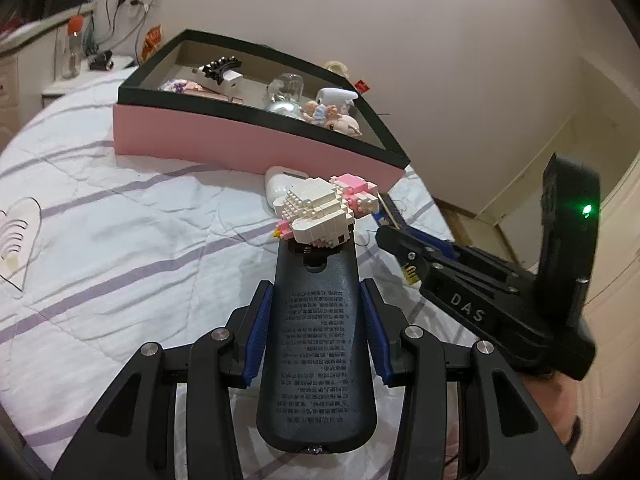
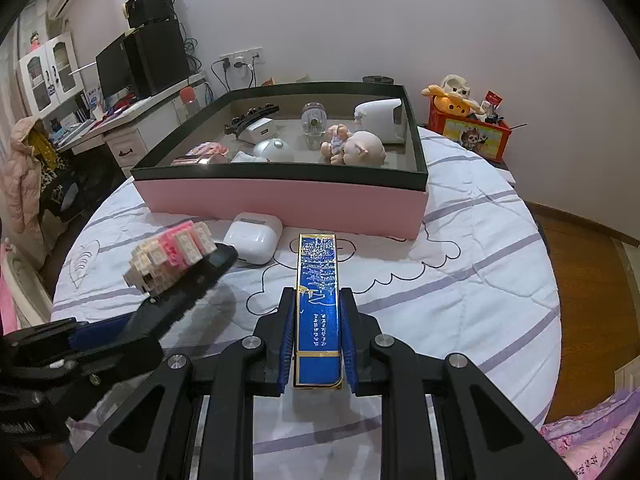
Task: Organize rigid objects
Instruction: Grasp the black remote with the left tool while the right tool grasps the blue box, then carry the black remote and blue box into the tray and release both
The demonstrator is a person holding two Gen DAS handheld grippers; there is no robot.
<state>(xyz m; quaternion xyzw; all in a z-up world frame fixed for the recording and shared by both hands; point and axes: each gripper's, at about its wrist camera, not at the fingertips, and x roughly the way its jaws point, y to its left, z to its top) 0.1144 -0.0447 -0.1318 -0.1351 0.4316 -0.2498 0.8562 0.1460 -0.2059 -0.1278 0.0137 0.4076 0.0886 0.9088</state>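
Note:
My left gripper [image 1: 316,312] is shut on a long dark remote-like case [image 1: 316,344] held above the bed. A white and pink brick figure [image 1: 320,208] rests on its far end; it also shows in the right wrist view [image 2: 168,260]. My right gripper [image 2: 318,320] is shut on a long blue box with gold trim [image 2: 318,300]. The pink tray with a dark rim [image 2: 280,196] lies ahead of both and holds a doll [image 2: 360,148], a glass globe [image 2: 314,120], a hair clip [image 2: 252,116] and other small things. A white earbud case [image 2: 254,236] lies on the bed before it.
The bed has a white quilt with purple stripes [image 2: 480,260]. A red toy box [image 2: 468,128] stands at the far right. A desk with a monitor [image 2: 132,68] is at the left. A wooden floor [image 2: 580,280] is to the right of the bed.

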